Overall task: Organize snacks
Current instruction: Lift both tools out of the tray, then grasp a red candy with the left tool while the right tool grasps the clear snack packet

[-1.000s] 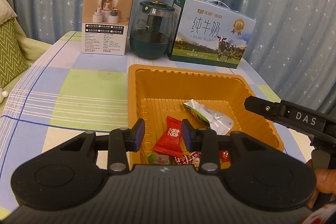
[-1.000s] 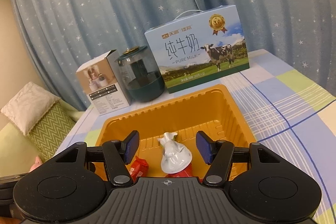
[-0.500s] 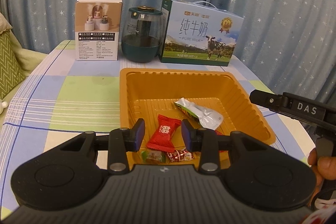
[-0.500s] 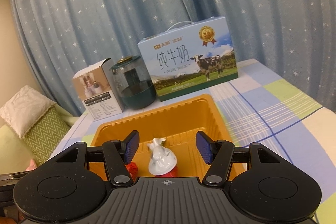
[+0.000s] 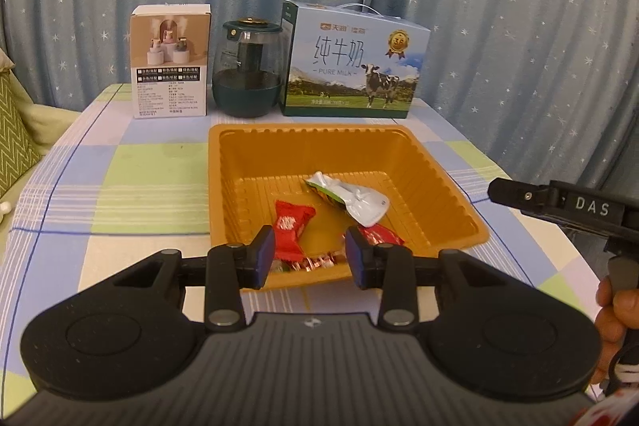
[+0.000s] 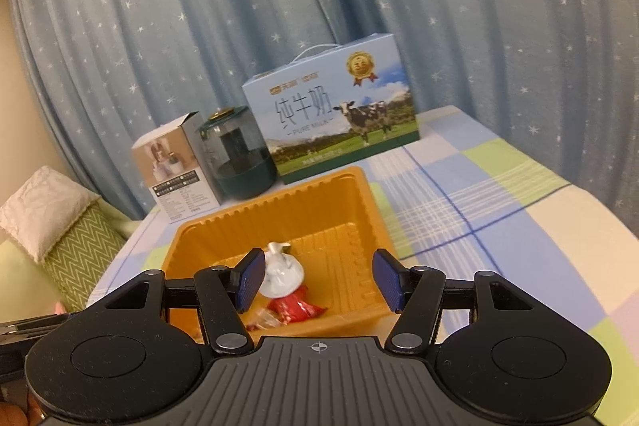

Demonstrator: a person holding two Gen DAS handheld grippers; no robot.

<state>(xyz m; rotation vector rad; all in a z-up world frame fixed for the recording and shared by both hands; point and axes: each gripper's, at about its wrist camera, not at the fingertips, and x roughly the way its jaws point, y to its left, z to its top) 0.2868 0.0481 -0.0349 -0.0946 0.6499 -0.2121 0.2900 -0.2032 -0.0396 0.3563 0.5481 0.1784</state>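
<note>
An orange plastic tray point(image 5: 439, 178) stands on the checked tablecloth and also shows in the right wrist view point(image 6: 359, 194). In it lie a white and green pouch point(image 5: 351, 196), a red candy packet point(image 5: 291, 226), another red packet point(image 5: 381, 236) and small wrapped sweets point(image 5: 315, 263) at the near wall. The pouch point(image 6: 279, 272) and a red packet point(image 6: 293, 306) show in the right wrist view too. My left gripper point(image 5: 309, 256) is open and empty, just above the tray's near edge. My right gripper point(image 6: 318, 280) is open and empty, above the tray's right near corner.
Behind the tray stand a white product box point(image 5: 171, 66), a dark green jar point(image 5: 247, 68) and a blue milk carton point(image 5: 353, 66). A starred blue curtain hangs behind. A green zigzag cushion point(image 6: 76, 250) lies left of the table.
Both grippers have drawn back from the tray and risen a little, so the tray and the boxes look farther away. Both stay open and empty.
</note>
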